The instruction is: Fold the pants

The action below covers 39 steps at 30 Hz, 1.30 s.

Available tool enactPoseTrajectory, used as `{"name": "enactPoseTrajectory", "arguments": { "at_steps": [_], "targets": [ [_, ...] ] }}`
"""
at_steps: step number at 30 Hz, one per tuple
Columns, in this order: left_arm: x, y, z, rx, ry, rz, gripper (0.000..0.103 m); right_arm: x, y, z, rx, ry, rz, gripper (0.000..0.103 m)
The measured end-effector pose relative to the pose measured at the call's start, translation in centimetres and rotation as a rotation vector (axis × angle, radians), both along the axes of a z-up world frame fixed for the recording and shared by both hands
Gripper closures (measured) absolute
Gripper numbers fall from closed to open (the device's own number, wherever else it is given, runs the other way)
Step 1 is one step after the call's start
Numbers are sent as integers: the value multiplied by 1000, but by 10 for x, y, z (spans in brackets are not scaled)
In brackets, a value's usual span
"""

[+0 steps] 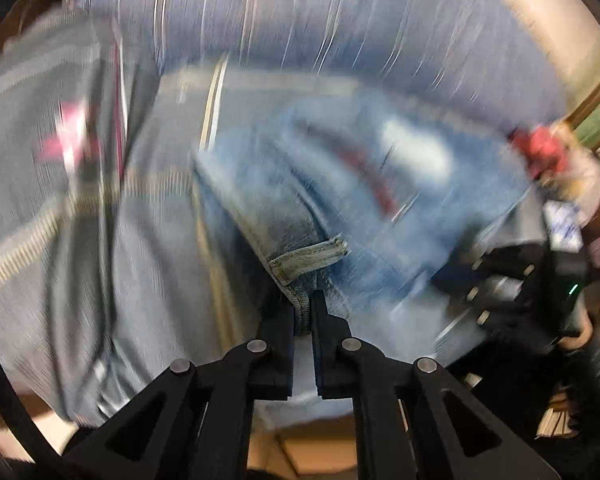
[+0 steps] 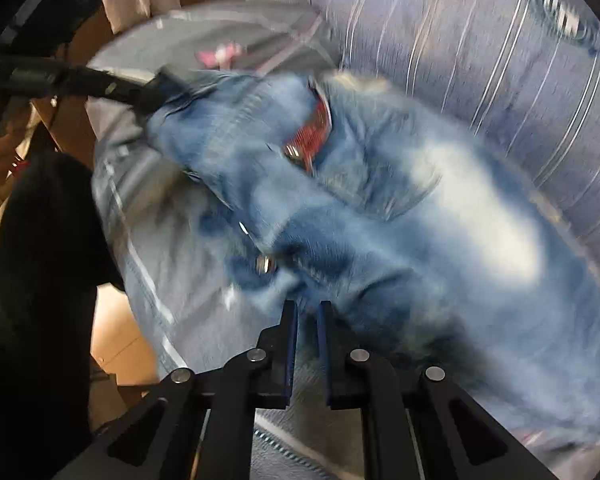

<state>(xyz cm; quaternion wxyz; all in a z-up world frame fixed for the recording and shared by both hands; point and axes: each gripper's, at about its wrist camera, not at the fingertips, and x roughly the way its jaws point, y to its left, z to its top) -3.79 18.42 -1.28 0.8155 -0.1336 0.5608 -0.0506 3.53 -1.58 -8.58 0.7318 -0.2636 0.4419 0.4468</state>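
Note:
Light blue jeans (image 1: 340, 184) lie bunched on a striped bed, blurred by motion. My left gripper (image 1: 303, 300) is shut on the jeans' waistband edge just below a belt loop (image 1: 310, 258). In the right wrist view the jeans (image 2: 420, 216) spread across the middle, with a red inner label (image 2: 316, 128) and metal buttons showing. My right gripper (image 2: 307, 308) is shut on a fold of the jeans at the waist. The left gripper (image 2: 156, 88) shows at the upper left of that view, clamped on the far waist corner. The right gripper (image 1: 500, 280) shows at the right of the left wrist view.
A blue-grey striped bedsheet (image 1: 80, 160) covers the bed. A striped pillow (image 2: 480, 40) lies behind the jeans. A red and white object (image 1: 548, 152) sits at the bed's right edge. Brown floor (image 2: 116, 320) shows beside the bed.

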Motion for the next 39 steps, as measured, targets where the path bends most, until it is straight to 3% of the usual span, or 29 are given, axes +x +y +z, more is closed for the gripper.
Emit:
{"name": "enactPoseTrajectory", "arguments": {
  "at_steps": [1, 3, 7, 8, 10, 11, 12, 16, 19, 22, 26, 27, 31, 34, 37, 39],
  "targets": [
    [-1, 3, -14, -32, 43, 12, 94, 1, -1, -12, -11, 21, -25, 90],
    [-3, 5, -20, -79, 53, 25, 94, 0, -12, -12, 69, 41, -73, 90],
    [-6, 6, 3, -56, 9, 17, 88, 8, -40, 14, 211, 129, -162, 89],
    [-7, 6, 12, -49, -5, 15, 85, 13, -49, 22, 244, 143, -188, 84],
    [-11, 4, 29, -27, -41, 21, 60, 24, -69, 38, 304, 152, -263, 51],
    [-15, 4, 35, -18, -62, 20, 56, 31, -83, 46, 324, 140, -323, 18],
    [-17, 3, 41, -10, -86, 14, 54, 39, -91, 51, 341, 119, -377, 12],
    [-8, -19, 67, -9, -176, -44, 54, 79, -154, 58, 358, 96, -618, 12],
    [4, -34, 62, 6, -195, -91, 54, 108, -199, 57, 480, 208, -780, 13],
    [31, -49, 32, -4, -117, -116, 55, 120, -212, 41, 545, 277, -825, 15],
    [36, -56, -20, 26, 42, -119, 55, 123, -225, 5, 419, 334, -905, 19],
    [33, -55, -25, 19, 45, -123, 55, 120, -233, -4, 412, 361, -927, 23],
    [30, -61, -8, 54, 26, -146, 55, 116, -258, 4, 446, 365, -925, 23],
    [34, -71, 21, 81, -36, -175, 55, 119, -287, 33, 521, 281, -936, 23],
    [48, -91, 49, 78, -104, -213, 55, 134, -327, 55, 530, 181, -1023, 23],
    [62, -108, 55, 82, -130, -259, 55, 149, -347, 57, 529, 171, -1080, 23]
  ]
}}
